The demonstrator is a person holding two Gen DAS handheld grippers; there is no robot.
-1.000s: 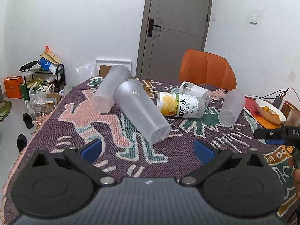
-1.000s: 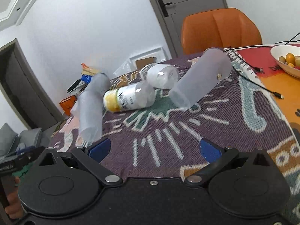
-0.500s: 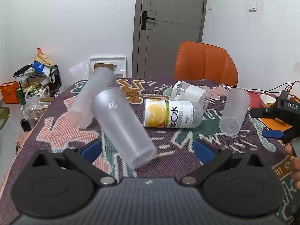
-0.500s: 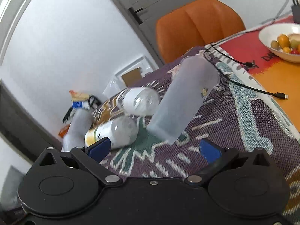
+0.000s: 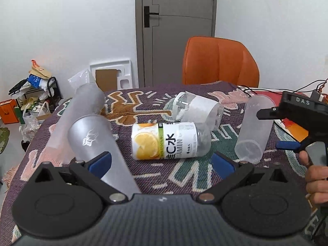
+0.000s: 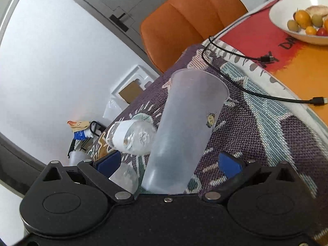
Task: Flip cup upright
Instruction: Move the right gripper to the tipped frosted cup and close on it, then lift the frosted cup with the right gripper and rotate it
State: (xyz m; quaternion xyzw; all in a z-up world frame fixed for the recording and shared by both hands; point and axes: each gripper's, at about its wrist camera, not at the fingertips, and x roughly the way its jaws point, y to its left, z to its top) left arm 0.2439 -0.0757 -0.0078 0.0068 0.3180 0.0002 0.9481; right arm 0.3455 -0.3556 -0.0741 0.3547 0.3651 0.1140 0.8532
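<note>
Three frosted plastic cups lie on their sides on the patterned cloth. One cup [image 5: 96,141] lies just ahead of my open left gripper [image 5: 162,162], by its left finger, with another cup [image 5: 82,110] behind it. The third cup [image 6: 184,131] lies between the fingers of my open right gripper [image 6: 168,164], base toward the camera, not clamped. It also shows at the right of the left wrist view [image 5: 254,127], with the right gripper [image 5: 287,131] beside it.
A lemon-label bottle [image 5: 170,141] and a clear white-label bottle [image 5: 196,108] lie mid-table. An orange chair [image 5: 219,61] stands behind. A fruit bowl [image 6: 303,18] and a black cable [image 6: 256,94] are at the right. Clutter sits on the floor at left.
Both grippers have moved forward and lower. The right gripper has closed in so the third cup now lies between its fingers. The left gripper has neared the front cup.
</note>
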